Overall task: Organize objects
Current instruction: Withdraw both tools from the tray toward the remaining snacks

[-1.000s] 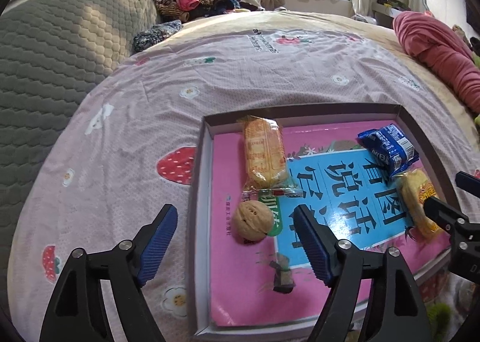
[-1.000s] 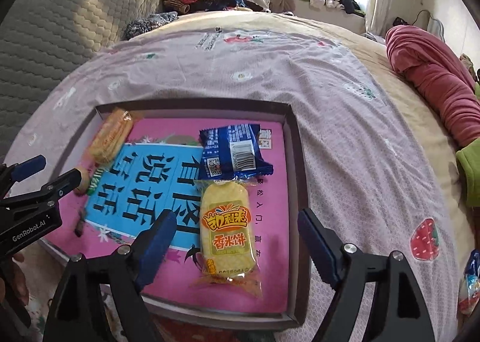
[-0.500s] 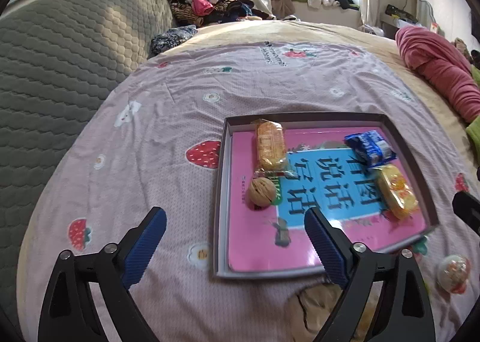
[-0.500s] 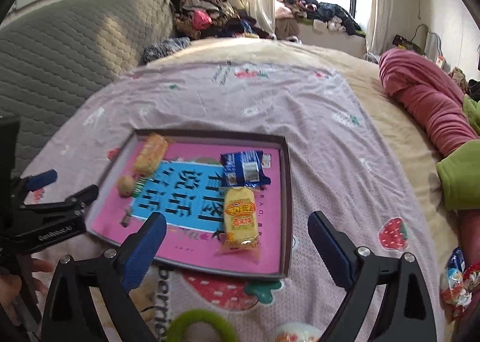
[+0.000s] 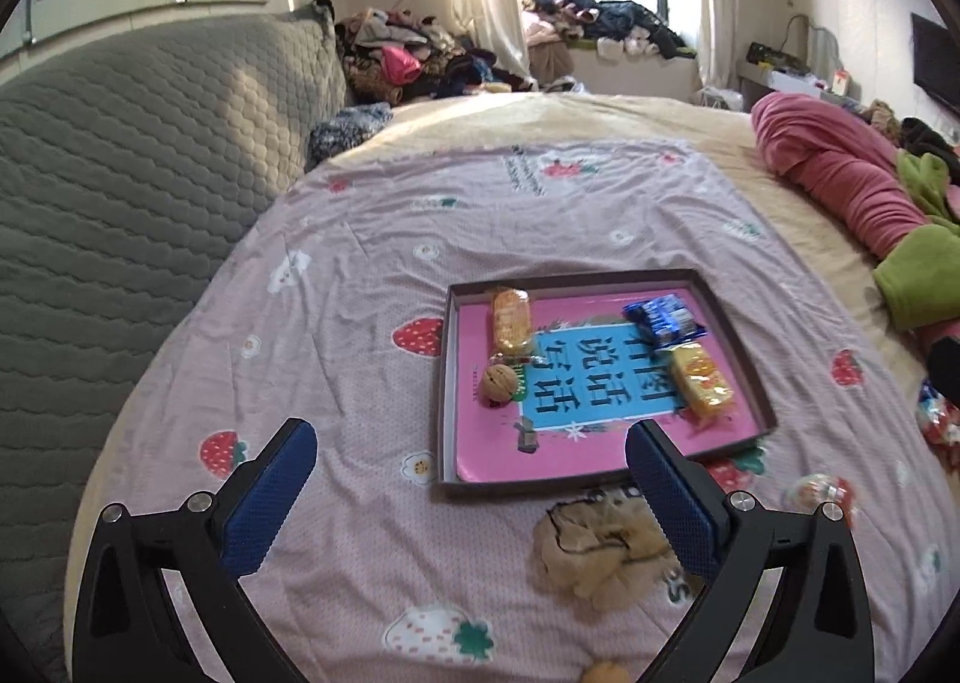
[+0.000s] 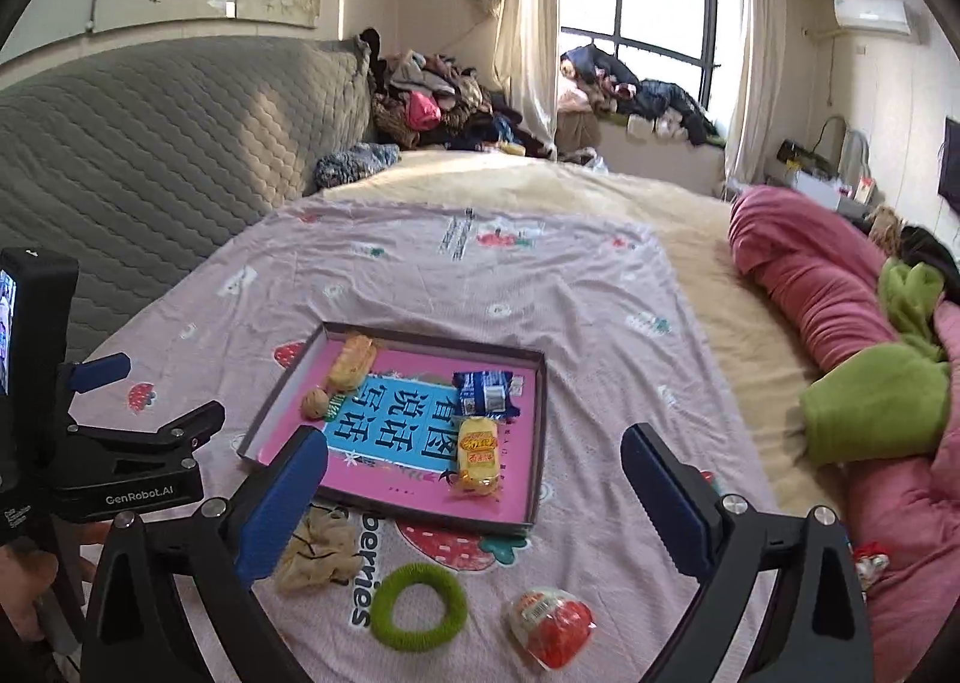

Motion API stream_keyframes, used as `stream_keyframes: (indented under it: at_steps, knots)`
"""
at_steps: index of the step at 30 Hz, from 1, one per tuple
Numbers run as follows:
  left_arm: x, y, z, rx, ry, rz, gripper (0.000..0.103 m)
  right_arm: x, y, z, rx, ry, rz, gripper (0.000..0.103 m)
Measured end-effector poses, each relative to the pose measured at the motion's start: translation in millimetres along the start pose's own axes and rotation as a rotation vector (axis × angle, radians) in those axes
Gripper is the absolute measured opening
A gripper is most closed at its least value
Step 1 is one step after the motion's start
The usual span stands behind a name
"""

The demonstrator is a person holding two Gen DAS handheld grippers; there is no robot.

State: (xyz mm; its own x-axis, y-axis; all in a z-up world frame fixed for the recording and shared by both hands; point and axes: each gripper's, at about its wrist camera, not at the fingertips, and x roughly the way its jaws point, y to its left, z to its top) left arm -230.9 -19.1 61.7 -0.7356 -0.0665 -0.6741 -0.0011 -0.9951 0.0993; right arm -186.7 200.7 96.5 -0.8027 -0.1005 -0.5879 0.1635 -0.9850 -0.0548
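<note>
A: Since the earlier frame both tongs have drawn back and up; the tray (image 6: 543, 431) now looks smaller, mid-frame on the bed.

B: State of them?

A: Left tongs (image 5: 474, 479) wide open, right tongs (image 6: 474, 479) opening further; both hold nothing.

B: Risk?

A: The scrunchie (image 6: 315, 554), green ring (image 6: 418, 605) and red packet (image 6: 552, 626) lie loose at lower frame; soft sheet could snag a grab.

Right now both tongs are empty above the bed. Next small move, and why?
Probably lower the right tongs toward the green ring. Four snacks already lie in the tray, while the ring, the beige scrunchie and a red-and-white wrapped item sit loose on the sheet just in front of it. The ring lies closest under those opening, empty tongs.
</note>
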Motion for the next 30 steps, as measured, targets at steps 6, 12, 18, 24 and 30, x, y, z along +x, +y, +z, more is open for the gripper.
stream_keyframes:
  at_steps: [6,12,18,24,30]
  knots:
    - [-41.7,-4.0,-0.4,0.030,-0.024,-0.005,0.103,-42.0,7.5,-1.3,-0.030,-0.045,-0.020,0.099]
    - [-82.2,-7.3,-0.3,0.031,-0.070,-0.013,0.103,-77.1,5.8,-6.0,-0.022,-0.082,-0.005,0.100]
    - [-109.4,-10.9,-7.6,0.041,-0.083,-0.014,0.103,-101.5,-3.8,-16.7,-0.012,-0.097,-0.001,0.100]
    - [-128.0,-17.7,-20.7,0.052,-0.094,-0.014,0.103,-120.7,-14.9,-33.0,-0.001,-0.101,-0.012,0.100]
    - [-139.0,-22.8,-33.8,0.062,-0.091,-0.017,0.103,-134.3,-16.5,-48.5,-0.005,-0.100,-0.017,0.100]
